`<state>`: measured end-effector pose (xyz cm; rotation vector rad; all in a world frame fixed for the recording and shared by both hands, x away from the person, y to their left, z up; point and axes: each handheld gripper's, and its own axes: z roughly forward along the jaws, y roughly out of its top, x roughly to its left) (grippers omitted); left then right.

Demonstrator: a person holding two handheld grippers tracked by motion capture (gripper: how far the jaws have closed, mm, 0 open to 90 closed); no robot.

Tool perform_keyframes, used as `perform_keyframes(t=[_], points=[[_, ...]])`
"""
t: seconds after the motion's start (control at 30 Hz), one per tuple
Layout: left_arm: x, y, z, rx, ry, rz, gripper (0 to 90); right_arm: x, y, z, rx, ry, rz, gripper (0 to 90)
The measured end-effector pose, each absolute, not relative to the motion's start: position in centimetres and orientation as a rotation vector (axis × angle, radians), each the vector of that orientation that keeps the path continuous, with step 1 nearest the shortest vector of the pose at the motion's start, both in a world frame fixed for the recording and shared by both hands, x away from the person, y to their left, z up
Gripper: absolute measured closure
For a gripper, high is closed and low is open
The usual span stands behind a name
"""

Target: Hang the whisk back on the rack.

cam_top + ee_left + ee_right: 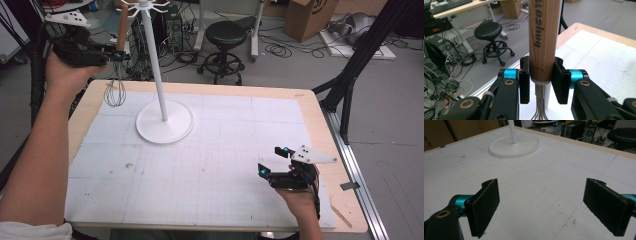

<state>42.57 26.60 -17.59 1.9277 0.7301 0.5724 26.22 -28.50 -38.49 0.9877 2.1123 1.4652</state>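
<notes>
Two grippers are seen over a wooden table [310, 107] covered by a white gridded mat [230, 165]. The left gripper [119, 56] is raised at the far left corner of the table, and its pads [560, 82] are clamped on the wooden handle of a whisk [120, 37]. In the left gripper view, the handle is seen standing upright between the two black jaws, gripped near its lower end, with dark lettering printed along the wood above the jaws. Below the jaws, a metal collar and the wire loops of the whisk are seen; in the high view, these loops hang just under the gripper, above the mat's corner. A white stand [161, 95] with a round base is placed just to the right of this gripper, and the hooks at its top are seen close beside the upper end of the handle; whether the handle touches a hook cannot be told. The right gripper [272, 161] is held low over the near right part of the mat, well apart from the whisk. Its jaws are spread wide with nothing between them, and the base of the stand is seen ahead of them in the right gripper view.
</notes>
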Motion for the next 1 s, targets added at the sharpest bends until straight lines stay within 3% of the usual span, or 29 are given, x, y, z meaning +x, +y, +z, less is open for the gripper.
perform_keyframes(t=[0.5, 0.6, 0.77, 0.87, 1.0], points=[[42.6, 26.7, -18.5, 1.886, 0.729, 0.534, 70.4, 26.2, -28.5, -38.5, 0.983, 2.111, 1.466, 12.4], [42.6, 26.6, -18.6, 1.886, 0.746, 0.544, 59.6, 26.2, -28.5, -38.5, 0.982, 2.111, 1.465, 12.4], [42.4, 27.0, -18.9, 1.873, 0.768, 0.522, 53.4, 26.1, -28.4, -38.4, 0.979, 2.111, 1.468, 12.4], [42.1, 26.9, -19.4, 1.911, 0.771, 0.511, 45.2, 26.1, -28.4, -38.3, 0.976, 2.111, 1.469, 12.4], [41.1, 26.7, -20.0, 1.930, 0.704, 0.465, 40.0, 26.1, -28.2, -38.4, 0.974, 2.116, 1.468, 12.4]])
